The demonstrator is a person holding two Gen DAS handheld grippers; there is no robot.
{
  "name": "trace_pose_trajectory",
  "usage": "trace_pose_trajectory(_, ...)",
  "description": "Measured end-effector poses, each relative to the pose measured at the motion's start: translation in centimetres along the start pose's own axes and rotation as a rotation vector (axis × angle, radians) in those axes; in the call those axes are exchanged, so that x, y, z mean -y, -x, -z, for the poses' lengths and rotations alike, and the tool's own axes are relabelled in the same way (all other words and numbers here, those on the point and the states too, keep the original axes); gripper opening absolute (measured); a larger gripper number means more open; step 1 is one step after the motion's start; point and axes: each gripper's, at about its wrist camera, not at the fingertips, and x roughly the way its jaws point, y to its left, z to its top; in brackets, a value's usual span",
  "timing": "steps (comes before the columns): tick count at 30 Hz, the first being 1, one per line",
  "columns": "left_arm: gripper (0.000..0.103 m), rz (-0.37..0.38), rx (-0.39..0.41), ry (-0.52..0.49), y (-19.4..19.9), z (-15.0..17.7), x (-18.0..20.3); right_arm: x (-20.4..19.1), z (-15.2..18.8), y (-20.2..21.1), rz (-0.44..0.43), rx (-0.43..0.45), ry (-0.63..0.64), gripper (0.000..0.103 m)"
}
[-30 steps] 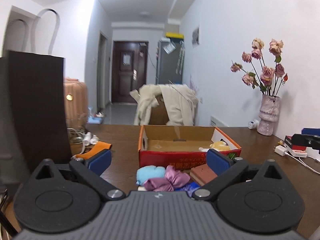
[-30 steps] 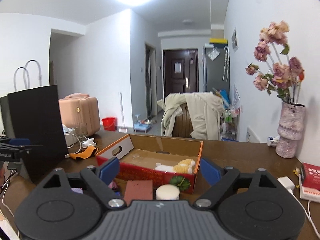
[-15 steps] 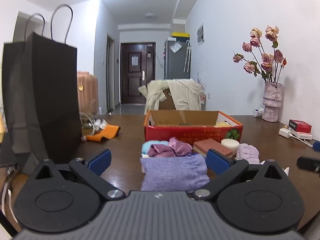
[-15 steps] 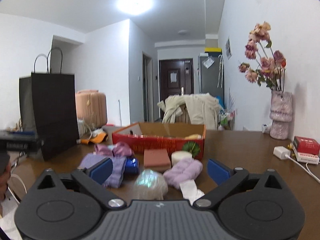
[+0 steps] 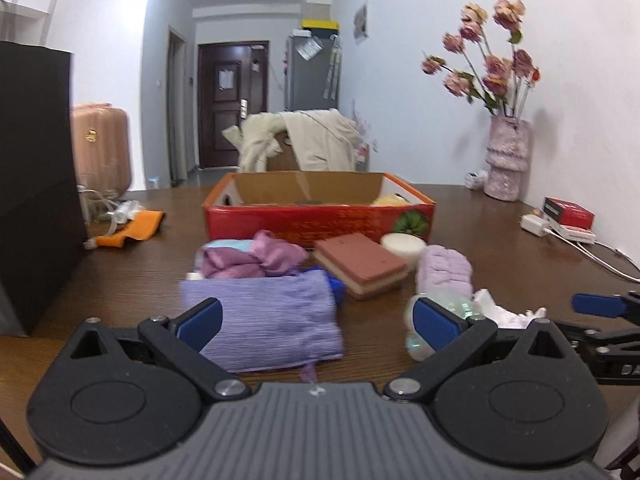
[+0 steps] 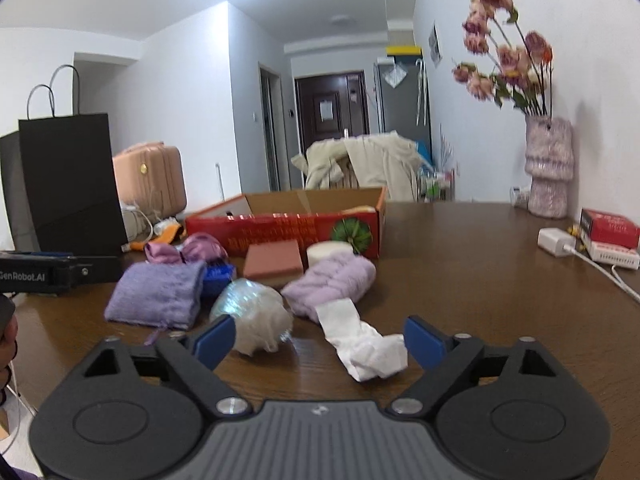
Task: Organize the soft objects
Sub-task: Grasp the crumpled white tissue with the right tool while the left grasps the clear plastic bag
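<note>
A pile of soft things lies on the brown table in front of a red cardboard box [image 5: 320, 220]. My left gripper [image 5: 318, 320] is open, low over a folded purple towel [image 5: 272, 320] that lies between its fingers without touching the pads. Behind the towel are a purple satin scrunchie [image 5: 256, 258], a brown sponge [image 5: 360, 266], a white round sponge [image 5: 402, 244] and a lilac fluffy cloth [image 5: 444, 270]. My right gripper [image 6: 318, 340] is wide and its jaws are closing. A crumpled white tissue [image 6: 364, 344] lies between them untouched, with a shimmering mesh ball [image 6: 256, 316] by the left finger.
A tall black paper bag [image 5: 36, 184] stands at the table's left. A vase of dried roses [image 5: 506, 160] stands at the far right by the wall, with a red box [image 5: 568, 214], a charger and cable near it. An orange item [image 5: 132, 232] lies left of the box.
Both grippers have come down and drawn back from the red box toward the table. The soft pile now lies right ahead of the fingers. Nothing has been picked up.
</note>
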Motion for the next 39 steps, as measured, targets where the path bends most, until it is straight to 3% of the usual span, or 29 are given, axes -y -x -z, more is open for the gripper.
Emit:
trace_pose_trajectory(8,0.103,0.122,-0.057,-0.032,-4.0,-0.7,4.1,2.4,-0.5,-2.4,0.02,-0.069,-0.041,0.069)
trace_pose_trajectory(15,0.103,0.168,-0.115,-0.042,-7.1,0.1,6.2,3.3,-0.4,-4.5,0.017,-0.147,-0.036,0.05)
trace_pose_trajectory(18,0.103,0.147,-0.119,-0.058,-7.7,0.3,6.4,3.2,-0.3,-5.3,-0.003,-0.179,-0.029,0.034)
trace_pose_trajectory(20,0.1,0.112,-0.112,-0.052,-7.9,0.3,6.0,3.1,-0.1,-5.7,-0.018,-0.198,-0.019,0.031)
trace_pose_trajectory(22,0.089,0.085,-0.115,-0.04,-8.0,0.2,5.5,2.7,0.1,-5.8,-0.044,-0.204,-0.002,0.024)
trace_pose_trajectory(24,0.089,0.072,-0.113,-0.027,-7.9,0.1,4.9,2.0,0.2,-5.6,-0.09,-0.206,0.025,0.019)
trace_pose_trajectory(28,0.091,0.028,-0.093,-0.008,-7.2,-0.1,4.1,0.6,0.2,-4.7,-0.196,-0.237,0.111,0.02)
trace_pose_trajectory(30,0.096,0.043,-0.092,-0.003,-6.9,-0.1,3.9,0.3,0.0,-4.2,-0.194,-0.242,0.137,0.022)
trace_pose_trajectory(33,0.097,0.081,-0.084,-0.016,-7.1,-0.2,4.4,0.5,-0.4,-3.3,-0.165,-0.207,0.113,0.046)
trace_pose_trajectory(35,0.096,0.097,-0.084,-0.027,-7.7,-0.1,4.7,0.2,-0.4,-3.2,-0.163,-0.193,0.091,0.049)
trace_pose_trajectory(39,0.065,0.141,-0.137,-0.028,-9.5,0.1,4.6,-0.3,0.1,-4.5,-0.128,-0.211,0.09,0.049)
